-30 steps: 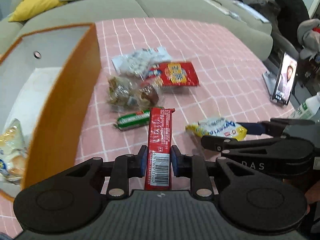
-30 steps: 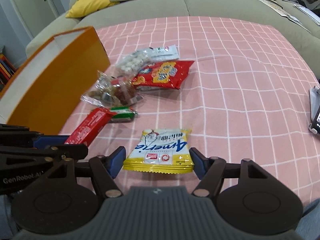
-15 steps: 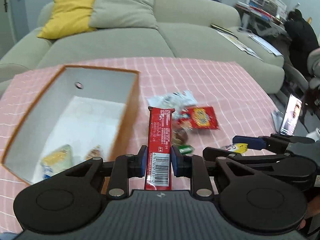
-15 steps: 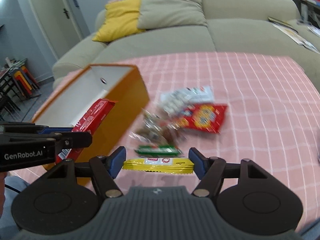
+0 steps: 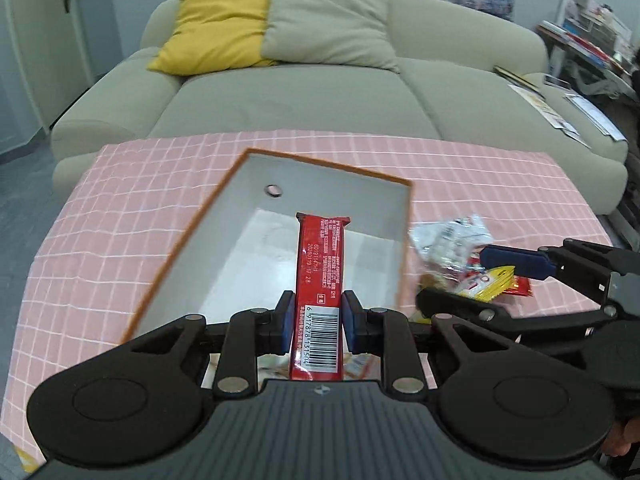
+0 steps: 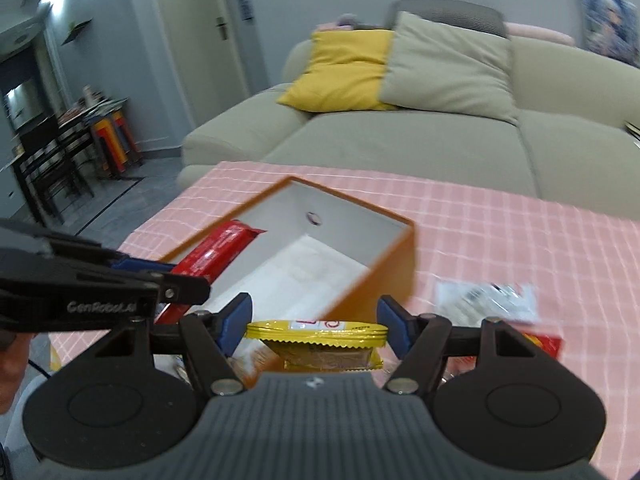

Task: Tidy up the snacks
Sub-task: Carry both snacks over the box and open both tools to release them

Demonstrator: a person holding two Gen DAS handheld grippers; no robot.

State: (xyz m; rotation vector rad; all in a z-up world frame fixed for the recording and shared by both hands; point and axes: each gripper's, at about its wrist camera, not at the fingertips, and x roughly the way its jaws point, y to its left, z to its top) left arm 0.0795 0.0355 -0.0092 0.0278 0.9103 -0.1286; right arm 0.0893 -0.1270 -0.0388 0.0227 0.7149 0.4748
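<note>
My left gripper (image 5: 316,312) is shut on a long red snack bar (image 5: 321,268) and holds it over the open orange box (image 5: 188,236) with a white inside. My right gripper (image 6: 316,320) is shut on a yellow snack packet (image 6: 320,334), lifted near the box's right wall (image 6: 380,276). In the left wrist view the right gripper (image 5: 472,276) with the yellow packet (image 5: 490,284) hangs to the right of the box. A clear bag of white candies (image 5: 448,236) and a red packet (image 5: 520,286) lie on the pink checked cloth beside the box.
A grey-green sofa (image 5: 320,92) with a yellow cushion (image 5: 216,28) and a grey cushion (image 5: 328,28) stands behind the table. Papers (image 5: 560,108) lie on the sofa's right end. Stools and chairs (image 6: 80,136) stand at the far left.
Both grippers rose off the table with their snacks and moved left toward the box. The red bar now hangs over the box opening; the yellow packet is near the box's right wall.
</note>
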